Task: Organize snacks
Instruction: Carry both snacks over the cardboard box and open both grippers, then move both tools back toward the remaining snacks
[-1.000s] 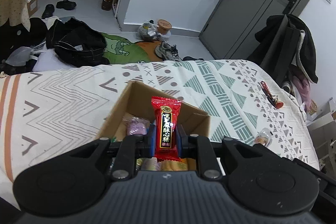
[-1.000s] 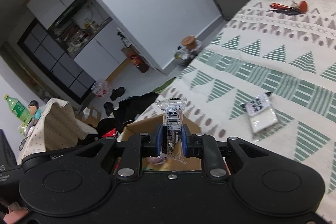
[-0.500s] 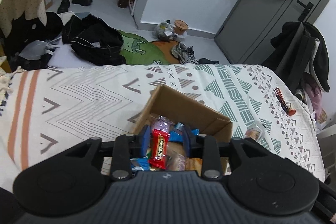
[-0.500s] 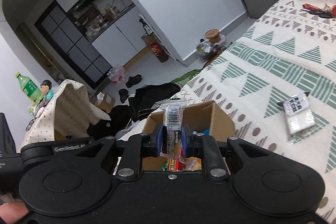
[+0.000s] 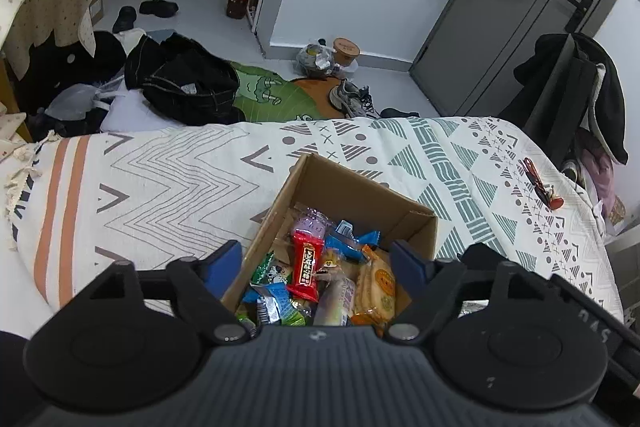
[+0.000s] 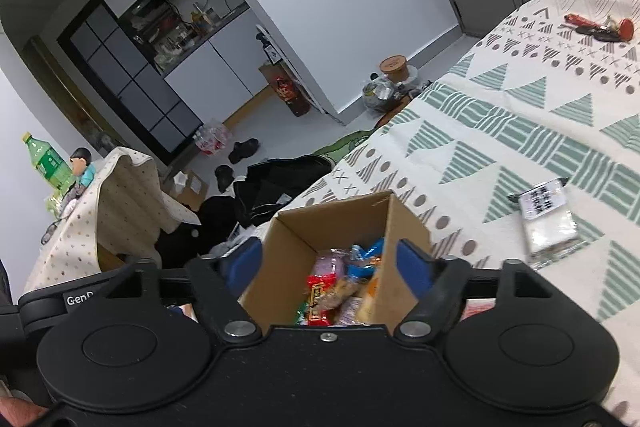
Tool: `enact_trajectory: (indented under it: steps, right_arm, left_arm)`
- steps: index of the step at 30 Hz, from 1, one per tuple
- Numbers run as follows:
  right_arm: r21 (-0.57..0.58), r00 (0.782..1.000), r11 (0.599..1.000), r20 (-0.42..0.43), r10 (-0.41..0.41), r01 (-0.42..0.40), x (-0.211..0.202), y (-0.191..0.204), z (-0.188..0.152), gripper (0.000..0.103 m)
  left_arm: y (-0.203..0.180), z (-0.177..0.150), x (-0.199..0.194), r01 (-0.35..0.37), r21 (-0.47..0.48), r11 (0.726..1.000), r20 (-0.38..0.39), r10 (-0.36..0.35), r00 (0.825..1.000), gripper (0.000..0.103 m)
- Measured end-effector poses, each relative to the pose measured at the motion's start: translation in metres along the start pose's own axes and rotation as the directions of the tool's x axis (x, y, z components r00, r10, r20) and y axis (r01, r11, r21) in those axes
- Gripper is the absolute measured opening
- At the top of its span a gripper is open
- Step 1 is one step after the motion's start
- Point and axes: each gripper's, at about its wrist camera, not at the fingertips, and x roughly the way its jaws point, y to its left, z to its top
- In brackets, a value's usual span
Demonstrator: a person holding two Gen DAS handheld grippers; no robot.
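Observation:
An open cardboard box (image 5: 348,187) (image 6: 304,235) stands on the patterned bedspread and holds several wrapped snacks. A red candy packet (image 5: 306,265) (image 6: 318,293) lies on top of the pile beside an orange biscuit pack (image 5: 378,285). My left gripper (image 5: 318,263) hovers over the box, open and empty, its blue pads spread to either side. My right gripper (image 6: 330,263) also hangs above the box, open with nothing between its fingers. A clear packet with a black-and-white label (image 6: 546,215) lies on the bedspread to the right of the box.
The bedspread (image 5: 160,179) reaches to the far edge, with a cluttered floor beyond: black bags (image 5: 180,83), shoes (image 5: 352,99), a green mat. A red tool (image 5: 540,183) (image 6: 600,27) lies near the right edge. A draped table (image 6: 100,207) stands at left.
Both grippers have opened. The red candy packet dropped from the left one into the box, and the right gripper's clear packet is gone from its fingers. Both views rose and show more of the box.

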Motion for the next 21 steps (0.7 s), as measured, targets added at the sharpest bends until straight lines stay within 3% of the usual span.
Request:
enact_trajectory:
  steps: [5,7,11,21]
  right_arm:
    - [-0.013,1.000,1.000,-0.005,-0.006,0.006,-0.015,-0.005,0.002,0.088]
    - [-0.011,1.000,1.000,-0.012,-0.014,0.014,-0.021,-0.008,0.002,0.089]
    - [-0.015,0.999,0.999,-0.007,-0.038,0.038,-0.033,-0.015,0.005,0.093]
    - [0.002,0.995,0.995,-0.001,-0.103,0.103,-0.067,-0.043,0.016,0.103]
  left_arm:
    - [-0.008,-0.003,-0.005,-0.010,0.009,1.000,0.003,0.010,1.000,0.087]
    - [-0.013,-0.005,-0.009,-0.015,0.023,1.000,0.017,0.014,1.000,0.096]
    - [-0.023,-0.009,-0.013,0.012,0.040,0.999,0.022,-0.013,1.000,0.103]
    - [-0.064,-0.028,-0.023,0.052,0.102,0.993,0.035,-0.056,0.998,0.103]
